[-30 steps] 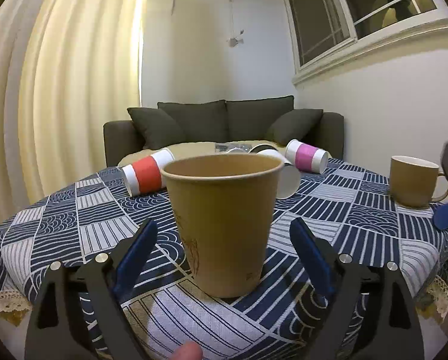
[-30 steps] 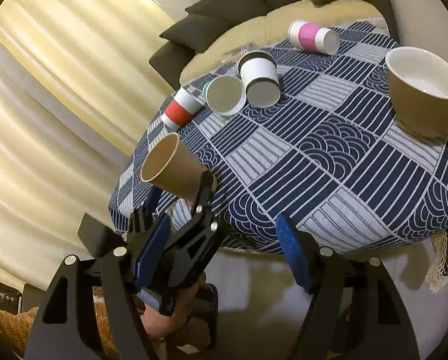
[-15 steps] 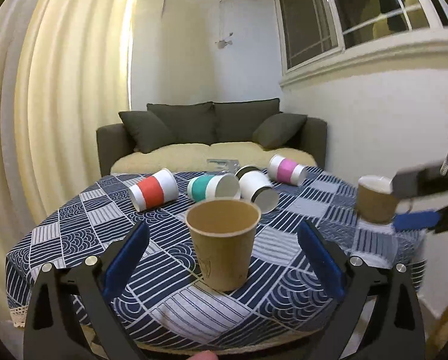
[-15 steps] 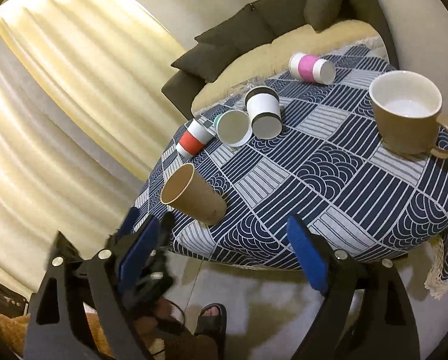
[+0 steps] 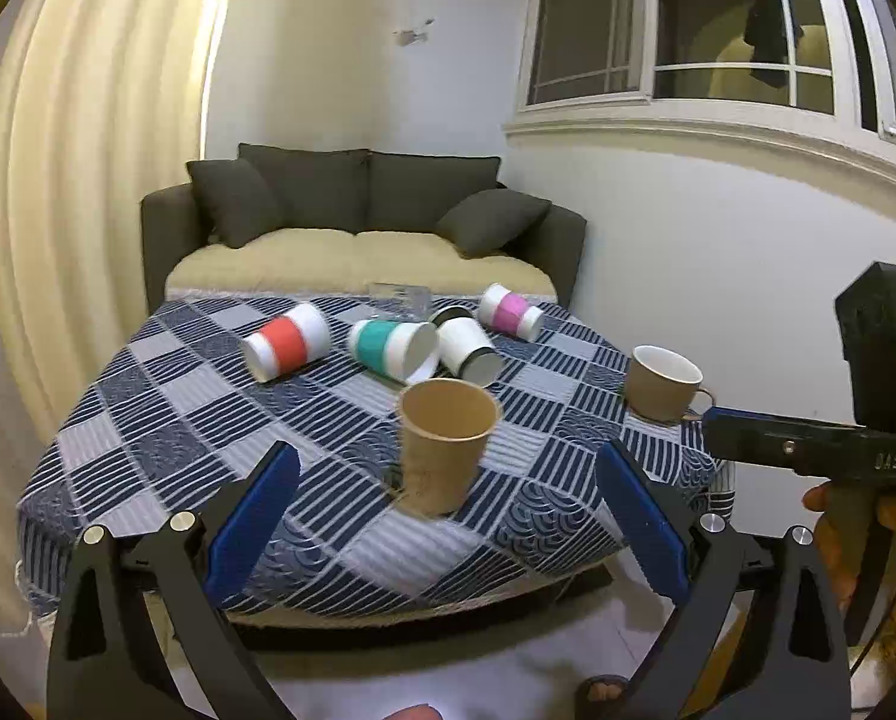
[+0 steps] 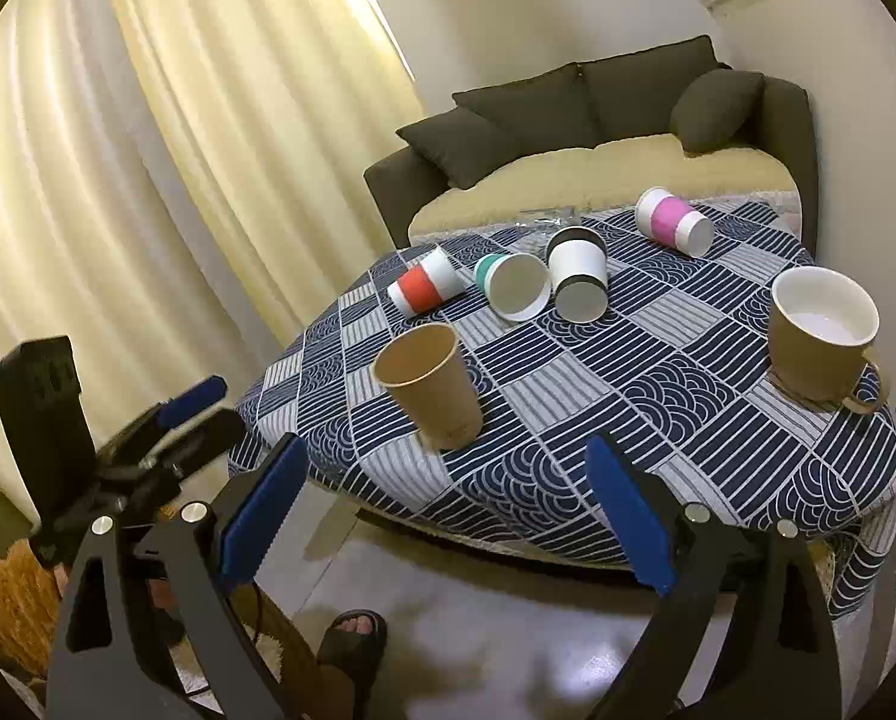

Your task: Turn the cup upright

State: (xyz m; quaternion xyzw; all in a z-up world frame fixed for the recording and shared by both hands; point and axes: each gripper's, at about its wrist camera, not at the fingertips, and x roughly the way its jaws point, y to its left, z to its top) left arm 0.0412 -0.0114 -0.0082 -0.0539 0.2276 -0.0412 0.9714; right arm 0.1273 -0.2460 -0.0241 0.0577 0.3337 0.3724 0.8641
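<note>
Left wrist view, table: A round table (image 5: 165,420) under a navy and white patterned cloth stands before a dark sofa (image 5: 357,204).
Left wrist view, brown paper cup: The brown paper cup (image 5: 444,447) stands upright near the table's front edge, mouth up, nothing visible inside.
Left wrist view, other containers: At 12 o'clock from it lie four sleeved cups on their sides: red-banded cup (image 5: 285,343), teal-banded cup (image 5: 390,348), black-banded cup (image 5: 467,345) and pink-banded cup (image 5: 511,312). A tan mug (image 5: 661,384) stands upright at 2 o'clock, its white inside showing no contents.
Left wrist view, left gripper: The left gripper (image 5: 444,534) hangs off the table edge, blue fingers spread wide and holding nothing; the brown paper cup sits at 12 o'clock beyond them, well apart.
Left wrist view, right gripper: Seen side-on at 3 o'clock, off the table.

Right wrist view, brown paper cup: Upright on the cloth (image 6: 432,387), inside bare as far as can be seen.
Right wrist view, other containers: The four sleeved cups lie at 12 to 1 o'clock of it; the tan mug (image 6: 817,339) at 3 o'clock looks empty.
Right wrist view, right gripper: The right gripper (image 6: 448,516) is released, fingers wide apart, gripping nothing, with the cup at 12 o'clock beyond the tips.
Right wrist view, left gripper: Blurred at 9 o'clock (image 6: 165,420), clear of the table.
</note>
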